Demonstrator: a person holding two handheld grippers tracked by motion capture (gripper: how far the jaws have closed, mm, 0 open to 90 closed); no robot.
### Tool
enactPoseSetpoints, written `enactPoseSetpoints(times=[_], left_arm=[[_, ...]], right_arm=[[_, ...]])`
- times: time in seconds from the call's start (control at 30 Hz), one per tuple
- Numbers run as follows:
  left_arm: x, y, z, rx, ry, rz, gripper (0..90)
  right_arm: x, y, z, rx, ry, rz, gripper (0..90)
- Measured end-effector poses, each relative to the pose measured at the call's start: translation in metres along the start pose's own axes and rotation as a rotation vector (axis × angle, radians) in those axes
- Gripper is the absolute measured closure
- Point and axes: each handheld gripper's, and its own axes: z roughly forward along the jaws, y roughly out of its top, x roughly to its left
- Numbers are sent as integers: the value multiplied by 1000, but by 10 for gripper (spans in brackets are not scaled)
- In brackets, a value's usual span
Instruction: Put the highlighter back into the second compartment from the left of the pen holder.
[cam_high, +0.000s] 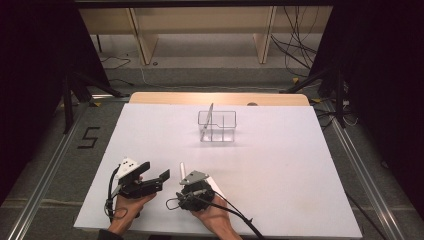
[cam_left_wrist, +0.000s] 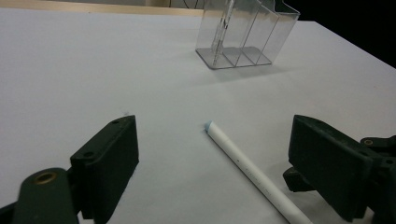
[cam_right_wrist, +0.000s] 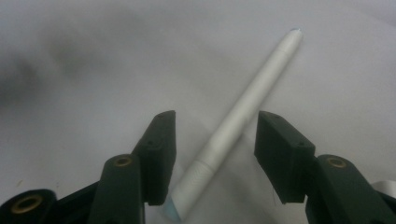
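A white pen (cam_right_wrist: 238, 116) lies flat on the white table (cam_high: 280, 170), near the front edge. My right gripper (cam_right_wrist: 215, 130) is open and low over it, one jaw on each side of the barrel, not touching. In the high view this gripper (cam_high: 189, 176) sits over the pen (cam_high: 182, 169), whose tip sticks out beyond it. My left gripper (cam_left_wrist: 212, 140) is open just left of it and faces the pen (cam_left_wrist: 252, 172); in the high view it (cam_high: 154, 172) hovers with nothing held. A clear organizer (cam_high: 216, 126) stands farther back with a thin pen (cam_high: 209, 116) leaning in its left compartment.
The clear organizer (cam_left_wrist: 247, 32) has several narrow compartments side by side. A wooden strip (cam_high: 220, 98) runs along the table's far edge. Cables (cam_high: 235, 212) trail from the grippers toward the front edge. Dark stands and floor rails flank the table.
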Motion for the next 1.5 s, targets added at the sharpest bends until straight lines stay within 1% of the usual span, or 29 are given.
enactPoseSetpoints(times=[0.13,0.27,0.47,0.57,0.73,0.83,0.93,1.0,1.07,1.27,1.33,1.5], left_arm=[[0,0,0,0,2,-1,155],[0,0,0,2,4,1,155],[0,0,0,0,5,0,155],[0,0,0,1,7,0,155],[-1,0,1,7,6,3,155],[-1,-1,1,10,6,3,155],[-1,0,1,11,5,3,155],[-1,0,1,12,1,1,155],[-2,0,1,12,0,4,155],[-2,0,1,10,0,2,155],[-2,0,0,12,3,5,155],[-1,0,0,12,5,-2,155]], right_arm=[[0,1,2,7,-8,4,526],[1,2,4,13,-19,-4,548],[4,2,7,27,-51,-12,581],[5,3,8,27,-58,-12,593],[8,2,8,26,-65,-14,651],[7,3,7,28,-64,-1,679],[7,2,7,25,-72,14,708],[6,2,7,22,-78,30,742],[6,2,7,20,-83,34,772],[6,2,8,15,-90,45,788],[5,1,7,8,-86,51,788],[3,1,6,-3,-66,65,790]])
